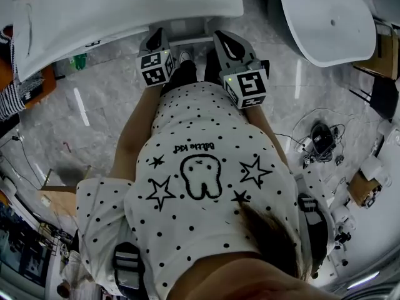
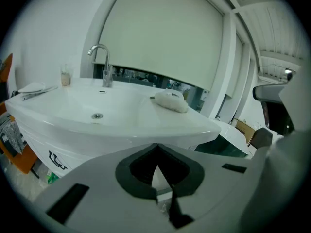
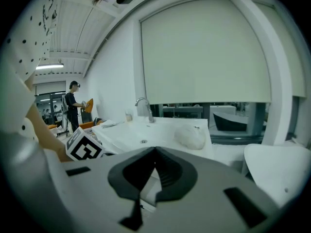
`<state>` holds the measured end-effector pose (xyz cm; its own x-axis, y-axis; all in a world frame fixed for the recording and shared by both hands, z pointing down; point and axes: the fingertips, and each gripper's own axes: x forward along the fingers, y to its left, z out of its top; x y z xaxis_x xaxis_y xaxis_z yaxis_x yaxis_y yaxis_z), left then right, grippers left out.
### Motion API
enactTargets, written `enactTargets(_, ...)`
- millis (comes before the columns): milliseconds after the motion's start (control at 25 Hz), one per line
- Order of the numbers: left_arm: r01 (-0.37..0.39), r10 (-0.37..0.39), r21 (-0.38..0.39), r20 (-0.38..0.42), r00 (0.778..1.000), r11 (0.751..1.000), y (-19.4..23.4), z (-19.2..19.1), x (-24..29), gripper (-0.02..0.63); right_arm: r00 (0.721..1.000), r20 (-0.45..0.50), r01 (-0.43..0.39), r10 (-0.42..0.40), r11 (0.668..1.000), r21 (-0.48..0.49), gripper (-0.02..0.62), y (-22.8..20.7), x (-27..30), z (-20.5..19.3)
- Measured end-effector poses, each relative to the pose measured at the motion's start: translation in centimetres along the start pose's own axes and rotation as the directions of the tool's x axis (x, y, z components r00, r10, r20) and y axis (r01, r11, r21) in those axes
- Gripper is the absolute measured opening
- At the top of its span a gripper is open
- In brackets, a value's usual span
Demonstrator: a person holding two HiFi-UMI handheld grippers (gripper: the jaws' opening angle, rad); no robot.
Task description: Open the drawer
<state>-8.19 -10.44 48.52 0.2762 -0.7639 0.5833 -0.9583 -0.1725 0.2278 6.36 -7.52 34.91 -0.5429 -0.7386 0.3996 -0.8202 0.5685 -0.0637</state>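
Drawer handle was not visible to you in any view. I judged the drawer to be in the white cabinet front (image 1: 186,37) under the rim of the washbasin (image 1: 125,8), just between your two tools in the head view, but I could not tell it for sure. Your left gripper (image 1: 156,41) had its claw pressed together with nothing in it. Your right gripper (image 1: 226,45) also showed its tips meeting, and it was empty. Both were in front of your chest, near the basin edge and pointing toward it, side by side but apart.

To do this step well, you needed to spread one claw first, because a closed claw cannot take a handle or an edge. In my judgement you also aimed too high: both gripper views looked over the basin top, at the faucet (image 2: 99,57) and the white cloth (image 2: 170,101), not at the cabinet below. The safe way seemed to be this: lower the tool until the drawer front filled its view, close on the handle or the top lip, then pull straight toward you and level. You stood close to the cabinet, so a step back would give the drawer room.
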Motion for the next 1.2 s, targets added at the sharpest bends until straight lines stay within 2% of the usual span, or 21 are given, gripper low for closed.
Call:
enactTargets(360,0.021,-0.027,0.043,0.131,0.991,0.999,-1.5,5.1,-2.4,0.003,1.000,0.029,-0.012,0.013,0.999,-0.042,0.014,0.4,-0.5,1.1)
enactTargets(680,0.046,-0.057,0.058,0.208,0.976,0.997,-2.5,8.5,-4.2,0.003,0.999,0.051,-0.006,0.009,0.998,-0.063,0.014,0.2,-0.6,1.9)
enactTargets(1200,0.107,-0.140,0.112,0.354,0.925,0.988,-4.3,13.5,-9.6,0.003,0.997,0.072,0.003,0.003,0.997,-0.083,0.014,1.4,-0.6,2.7)
